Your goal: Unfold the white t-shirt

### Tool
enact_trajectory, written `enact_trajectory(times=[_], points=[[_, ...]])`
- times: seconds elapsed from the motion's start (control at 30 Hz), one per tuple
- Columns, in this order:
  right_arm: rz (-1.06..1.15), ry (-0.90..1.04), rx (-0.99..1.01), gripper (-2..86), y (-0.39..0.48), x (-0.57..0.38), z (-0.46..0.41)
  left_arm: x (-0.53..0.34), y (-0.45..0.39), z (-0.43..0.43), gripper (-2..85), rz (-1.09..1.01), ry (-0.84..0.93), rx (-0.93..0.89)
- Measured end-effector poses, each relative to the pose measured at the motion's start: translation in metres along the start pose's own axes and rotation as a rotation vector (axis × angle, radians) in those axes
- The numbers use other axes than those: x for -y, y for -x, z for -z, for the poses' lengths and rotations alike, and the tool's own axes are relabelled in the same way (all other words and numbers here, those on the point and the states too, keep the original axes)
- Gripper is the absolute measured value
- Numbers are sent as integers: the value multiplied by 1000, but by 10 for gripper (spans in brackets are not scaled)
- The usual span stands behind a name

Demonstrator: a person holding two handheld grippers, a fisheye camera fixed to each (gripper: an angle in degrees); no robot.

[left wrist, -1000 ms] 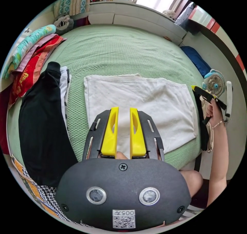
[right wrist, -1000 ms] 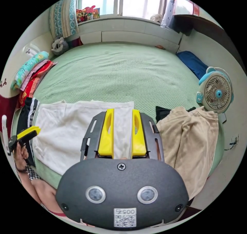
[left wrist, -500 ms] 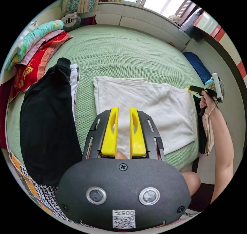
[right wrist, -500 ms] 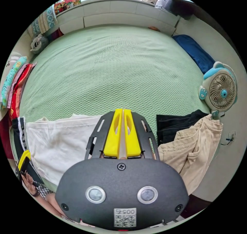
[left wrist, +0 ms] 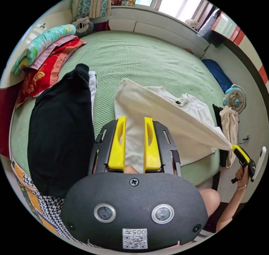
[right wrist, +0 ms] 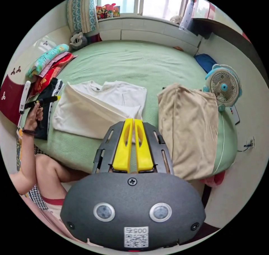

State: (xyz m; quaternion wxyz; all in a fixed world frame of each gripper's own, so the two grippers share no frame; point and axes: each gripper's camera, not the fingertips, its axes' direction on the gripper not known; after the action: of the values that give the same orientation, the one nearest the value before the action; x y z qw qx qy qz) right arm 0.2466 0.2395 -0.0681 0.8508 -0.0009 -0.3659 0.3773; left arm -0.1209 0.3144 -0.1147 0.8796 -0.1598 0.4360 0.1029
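1. White t-shirt (left wrist: pixel 157 112) lies on the green bed (left wrist: pixel 134 56), near the edge by the person; its top layer is lifted into a taut flap that runs to the right hand-held gripper (left wrist: pixel 236 150), uncovering the collar and the layer beneath. In the right gripper view the shirt (right wrist: pixel 98 106) lies just ahead of that gripper's jaws.
2. A black garment (left wrist: pixel 58 131) lies on the bed just beside the shirt, overlapping a striped piece.
3. A beige garment (right wrist: pixel 190 126) lies on the shirt's other side, apart from it, hanging over the bed's edge.
4. Folded bedding (left wrist: pixel 42 58) in red, pink and teal is stacked at the bed's far corner.
5. The left hand-held gripper (left wrist: pixel 134 126) hovers over the near part of the shirt with its yellow jaws spread, cloth showing between them but not pinched. In the right gripper view it is held in a hand (right wrist: pixel 35 115).
6. The right hand-held gripper (right wrist: pixel 134 129) has its jaws pressed together on a corner of the white t-shirt.
7. A small blue-and-white fan (right wrist: pixel 222 85) stands beside the bed.
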Motion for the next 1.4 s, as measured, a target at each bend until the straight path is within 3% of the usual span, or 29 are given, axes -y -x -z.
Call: enact_trajectory(times=[0.27, 0.47, 0.63, 0.8, 0.97, 1.27, 1.4], points=[[-109, 172, -66, -10, -32, -105, -37, -27, 10, 31, 110, 25, -71, -62], [-153, 182, -67, -9, -38, -121, -40, -32, -42, 23, 141, -266, 33, -263], [-141, 181, -85, -9, -41, -132, -38, -58, -100, 24, 159, -528, 78, -184], [-165, 166, -67, -9, -50, -147, -32, -75, -126, 15, 128, -611, 134, -110], [-179, 145, -46, -9, -60, -168, -16, -85, -133, 4, 23, -564, 193, 54], [-240, 41, 75, -9, -77, -213, 39, -121, -104, 58, 1, -431, 89, -18], [-228, -1, 99, -9, -75, -230, 65, -142, -85, 98, 0, -379, 40, 33]])
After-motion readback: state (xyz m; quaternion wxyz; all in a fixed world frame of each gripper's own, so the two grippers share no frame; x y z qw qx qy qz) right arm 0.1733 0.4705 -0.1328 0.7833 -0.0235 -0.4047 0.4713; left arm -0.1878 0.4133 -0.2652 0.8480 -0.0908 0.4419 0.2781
